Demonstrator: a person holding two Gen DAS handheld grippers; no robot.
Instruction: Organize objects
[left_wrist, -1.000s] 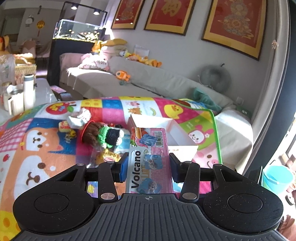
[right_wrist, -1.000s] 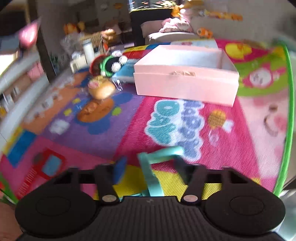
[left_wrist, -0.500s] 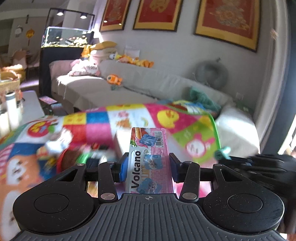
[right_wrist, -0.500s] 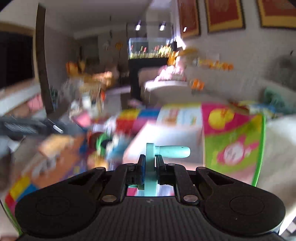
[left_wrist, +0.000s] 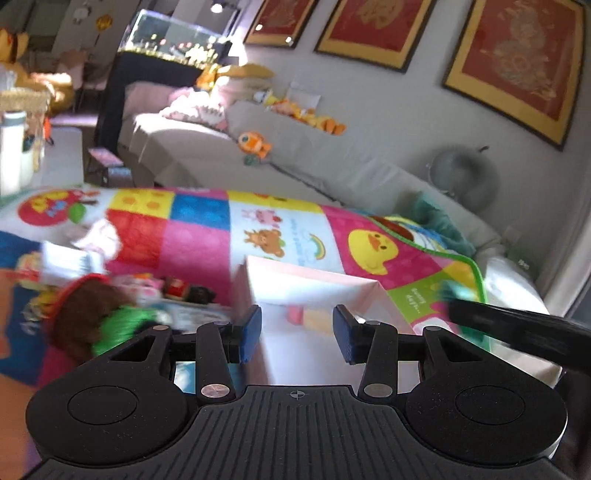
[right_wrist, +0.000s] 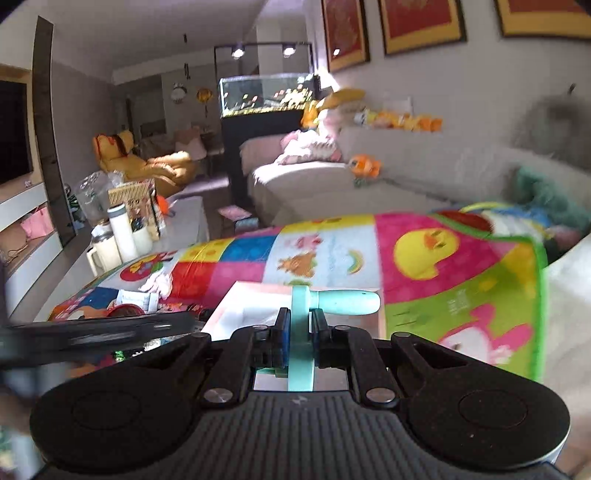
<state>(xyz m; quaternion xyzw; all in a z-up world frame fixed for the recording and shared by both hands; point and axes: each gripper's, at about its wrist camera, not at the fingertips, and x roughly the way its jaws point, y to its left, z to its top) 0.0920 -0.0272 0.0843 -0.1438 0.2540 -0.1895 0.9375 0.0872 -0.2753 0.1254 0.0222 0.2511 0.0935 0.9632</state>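
Through the left wrist camera, my left gripper (left_wrist: 296, 334) has its blue-padded fingers (left_wrist: 249, 332) spread wide with nothing between them. It hovers over the near corner of the pink box (left_wrist: 314, 284), an open cardboard carton with thin, flat walls that I judge light and easy to nudge or dent. Inside it I can make out something pink and pale, too blurred to name. The box sits on a soft play mat (left_wrist: 199, 229) printed with bright cartoon squares, a yielding surface, so I expect things set on it to settle rather than slide. To the left lies a blurred heap of toys (left_wrist: 99, 317), including something brown and woolly with green; I judge these soft and compressible, best pinched through the bulk of the body. The black shape at the right edge is my other gripper's body.

Through the right wrist camera, my right gripper (right_wrist: 298, 338) has its fingers pressed in on the flat shank of a teal plastic tool (right_wrist: 332, 301), whose rounded handle juts out to the right above the fingers. It looks smooth, rigid and light; I judge the flat strip the better hold, since the round handle could roll between the pads. It hangs above the pink box (right_wrist: 236, 306), just over the near wall. A grey sofa (right_wrist: 406, 177) with plush toys sits behind the mat.
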